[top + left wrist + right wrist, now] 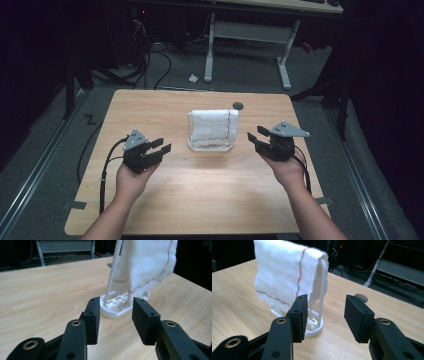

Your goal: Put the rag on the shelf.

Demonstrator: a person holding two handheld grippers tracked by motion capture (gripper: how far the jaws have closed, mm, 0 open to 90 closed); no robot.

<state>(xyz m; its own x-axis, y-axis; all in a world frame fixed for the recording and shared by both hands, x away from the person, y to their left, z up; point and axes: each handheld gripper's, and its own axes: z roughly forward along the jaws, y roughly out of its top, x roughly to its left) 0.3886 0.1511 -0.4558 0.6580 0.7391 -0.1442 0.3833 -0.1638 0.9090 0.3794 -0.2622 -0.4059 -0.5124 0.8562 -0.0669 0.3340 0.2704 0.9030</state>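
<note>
A white towel [212, 125] with a thin red stripe hangs over a white plastic rack [210, 146] in the middle of the wooden table [200, 200]. My left gripper [160, 145] is held just off the table to the left of the rack, open, nothing between its jaws. My right gripper [255, 136] is to the right of the rack, open too. In the left gripper view the towel [147, 262] and rack base [120, 307] stand a short way beyond the open gripper [115, 315]. In the right gripper view the towel [284, 275] drapes the rack [312, 327] ahead of the open gripper [325, 315].
A small dark round disc [238, 105] lies on the table behind the rack, near the far edge. Beyond the table stand a white desk frame [250, 35] and cables on the grey floor. The room around is dark.
</note>
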